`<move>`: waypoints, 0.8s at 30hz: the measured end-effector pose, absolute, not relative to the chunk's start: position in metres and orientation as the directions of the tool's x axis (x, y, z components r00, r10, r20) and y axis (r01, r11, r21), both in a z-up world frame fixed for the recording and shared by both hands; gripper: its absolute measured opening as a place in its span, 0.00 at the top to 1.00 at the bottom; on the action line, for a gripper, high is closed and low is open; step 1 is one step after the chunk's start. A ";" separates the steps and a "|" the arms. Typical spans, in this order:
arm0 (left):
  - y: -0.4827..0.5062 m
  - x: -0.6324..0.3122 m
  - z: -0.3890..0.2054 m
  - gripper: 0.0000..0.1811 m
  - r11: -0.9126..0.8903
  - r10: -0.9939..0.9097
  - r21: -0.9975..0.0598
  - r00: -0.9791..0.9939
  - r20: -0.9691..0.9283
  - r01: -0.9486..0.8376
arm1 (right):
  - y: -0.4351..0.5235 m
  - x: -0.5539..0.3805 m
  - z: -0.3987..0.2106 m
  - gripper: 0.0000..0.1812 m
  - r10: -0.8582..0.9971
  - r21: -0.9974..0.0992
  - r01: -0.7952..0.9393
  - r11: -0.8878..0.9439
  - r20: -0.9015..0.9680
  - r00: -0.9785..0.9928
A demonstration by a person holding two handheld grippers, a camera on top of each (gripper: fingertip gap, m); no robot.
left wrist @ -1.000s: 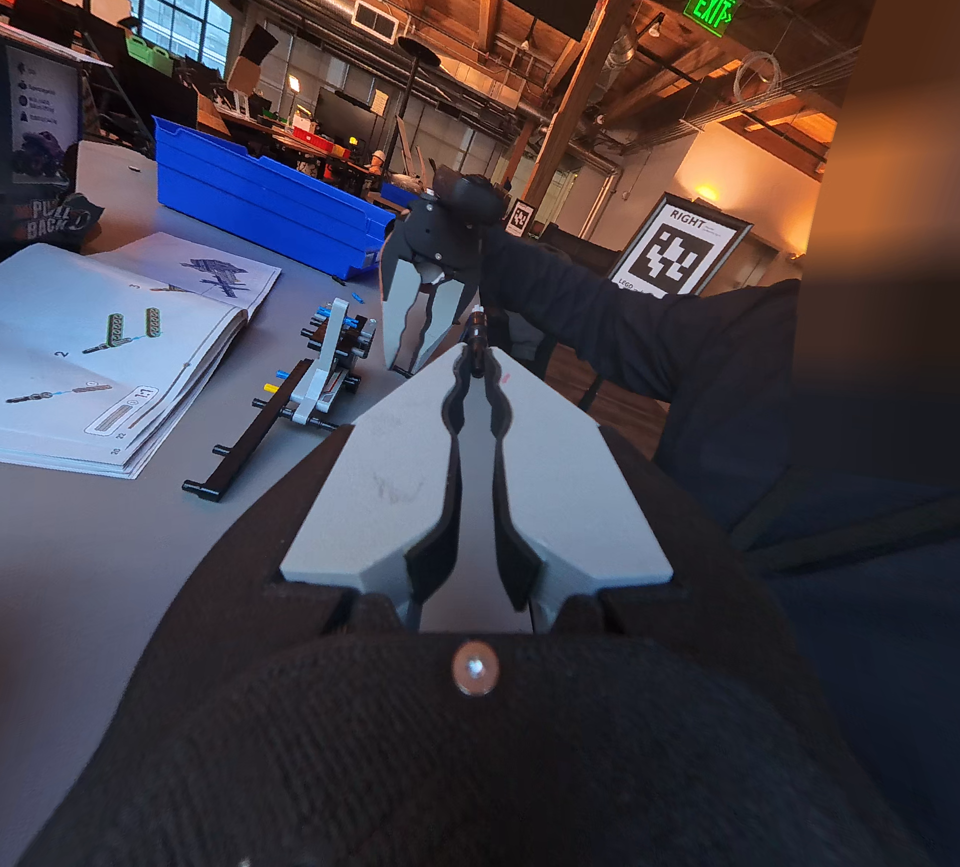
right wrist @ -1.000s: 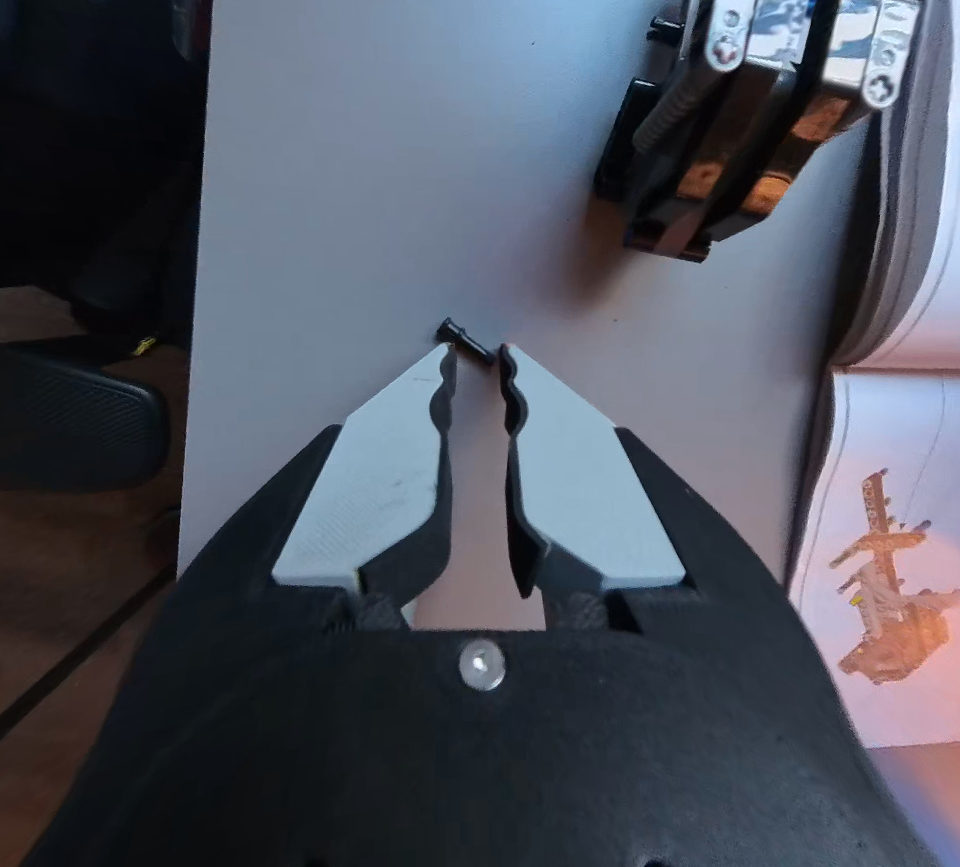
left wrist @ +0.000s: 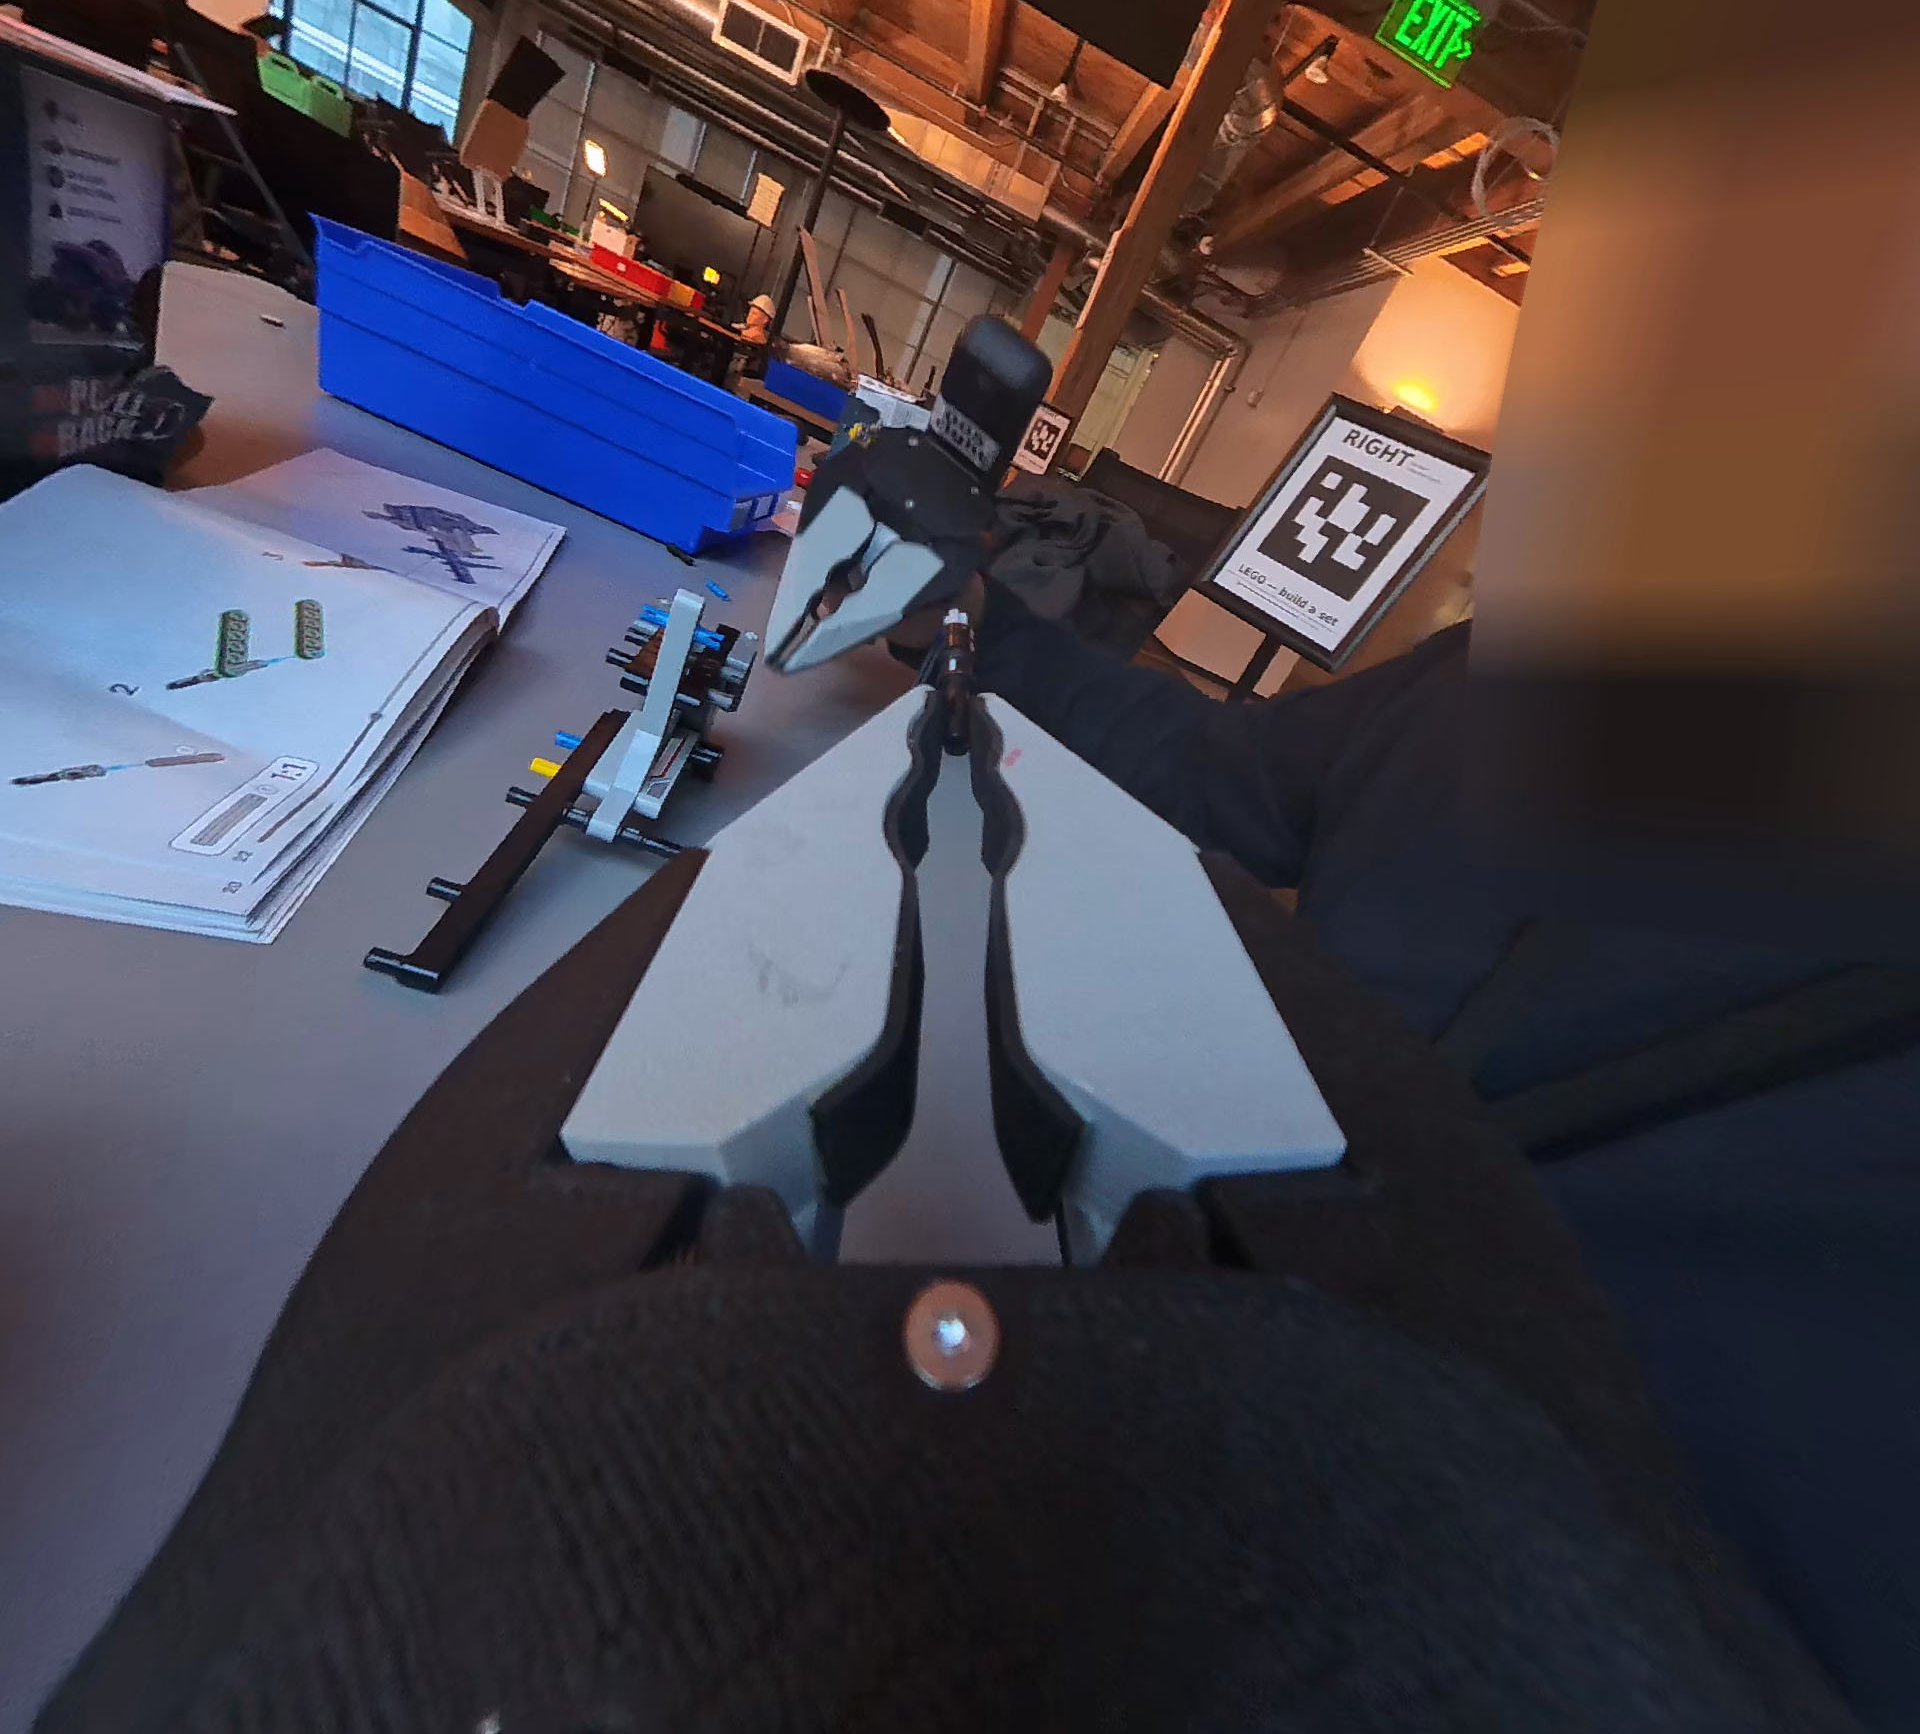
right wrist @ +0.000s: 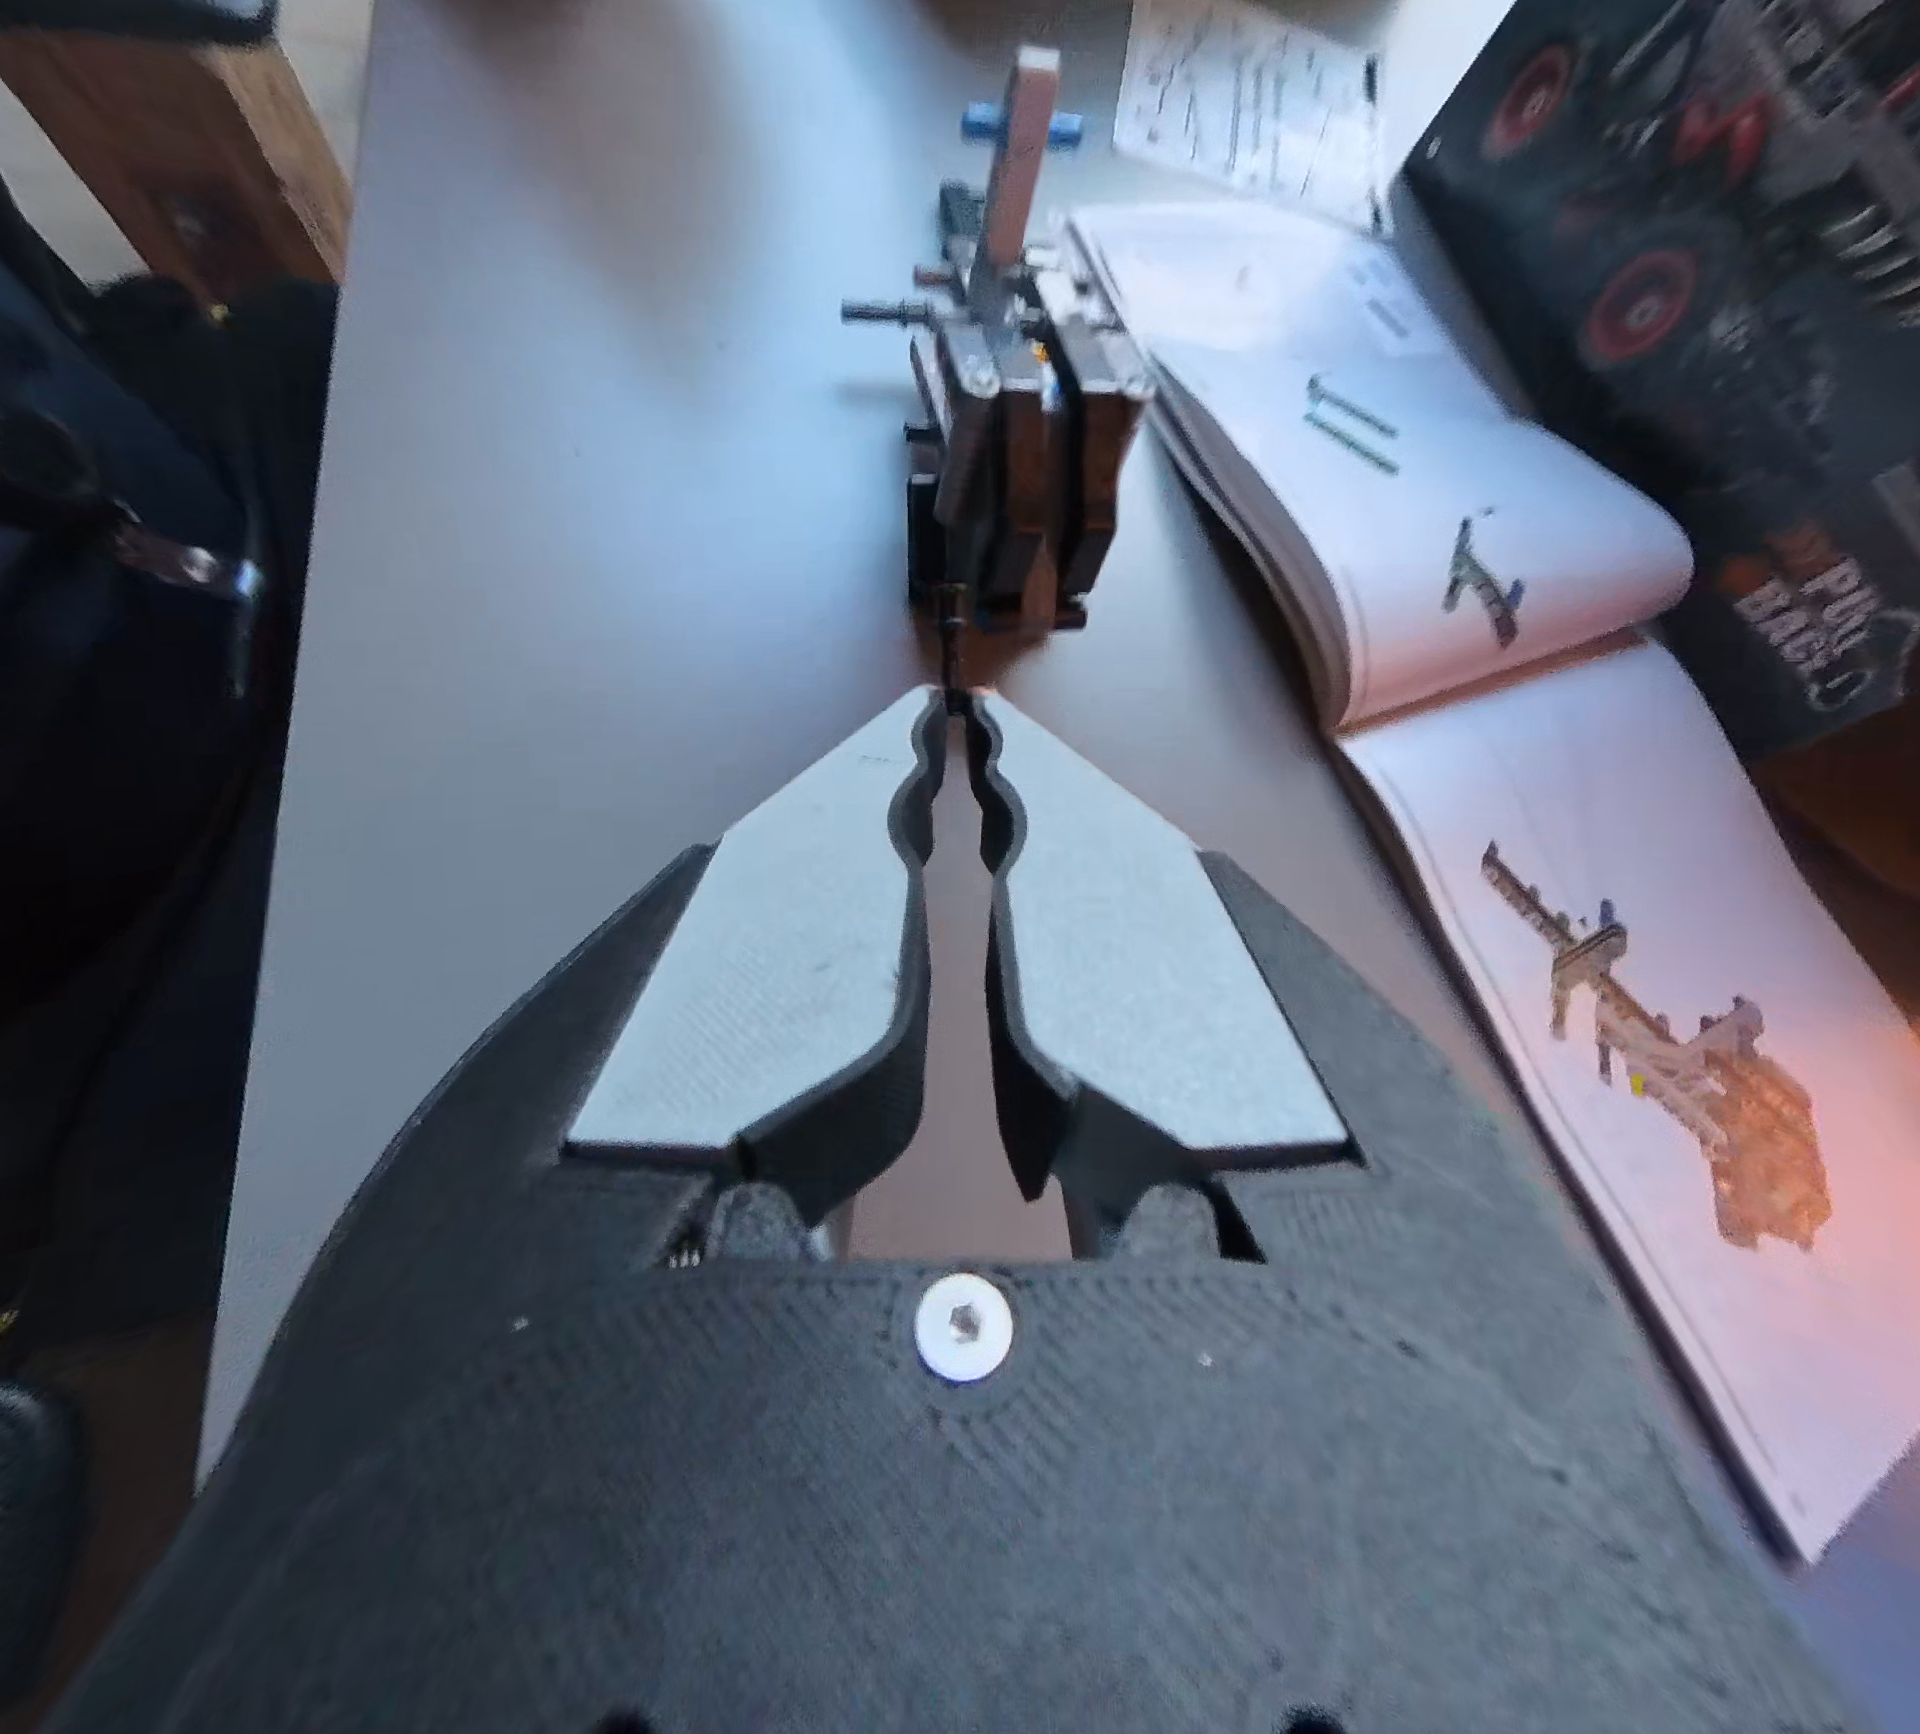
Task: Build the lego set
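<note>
Since a second ago the right tool has lifted the small black pin off the worktop and swung toward the half-built model. In the left wrist view, the left tool is nearly closed, pinching a short dark axle piece just right of the model. In the right wrist view, the right tool's tips clamp the pin, just short of the model. Judging by the open instruction booklet, much building remains.

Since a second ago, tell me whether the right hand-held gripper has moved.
Yes. The right hand-held gripper has pulled back from the lego model, which now sits farther ahead, and has closed on a small black pin.
</note>
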State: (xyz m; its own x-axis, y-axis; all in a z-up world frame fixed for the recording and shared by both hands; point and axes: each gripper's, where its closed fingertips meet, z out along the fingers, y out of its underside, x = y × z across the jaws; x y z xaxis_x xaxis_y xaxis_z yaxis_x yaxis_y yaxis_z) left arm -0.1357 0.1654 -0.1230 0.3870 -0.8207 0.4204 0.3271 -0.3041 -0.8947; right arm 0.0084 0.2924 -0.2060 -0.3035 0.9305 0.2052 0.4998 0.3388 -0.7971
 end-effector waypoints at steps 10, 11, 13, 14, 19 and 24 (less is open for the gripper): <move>0.176 -0.122 -0.124 0.98 -0.327 -0.813 -0.882 0.375 0.445 0.339 | 0.283 0.004 -0.179 1.00 0.936 -0.902 0.339 0.268 0.160 -0.313; 0.179 -0.118 -0.126 0.98 -0.345 -0.807 -0.878 0.374 0.458 0.332 | 0.280 0.003 -0.177 1.00 0.935 -0.906 0.331 0.265 0.157 -0.319; 0.182 -0.110 -0.129 0.98 -0.375 -0.803 -0.871 0.357 0.476 0.318 | 0.276 0.000 -0.179 1.00 0.932 -0.901 0.335 0.277 0.167 -0.321; 0.183 -0.106 -0.130 0.98 -0.387 -0.803 -0.867 0.348 0.484 0.313 | 0.274 -0.001 -0.182 1.00 0.930 -0.890 0.350 0.293 0.180 -0.320; 0.184 -0.099 -0.134 0.98 -0.396 -0.800 -0.874 0.361 0.478 0.281 | 0.266 -0.003 -0.204 0.99 0.911 -0.832 0.420 0.363 0.221 -0.349; 0.188 -0.097 -0.140 0.98 -0.422 -0.783 -0.869 0.380 0.493 0.258 | 0.253 -0.014 -0.195 0.99 0.908 -0.854 0.380 0.355 0.218 -0.359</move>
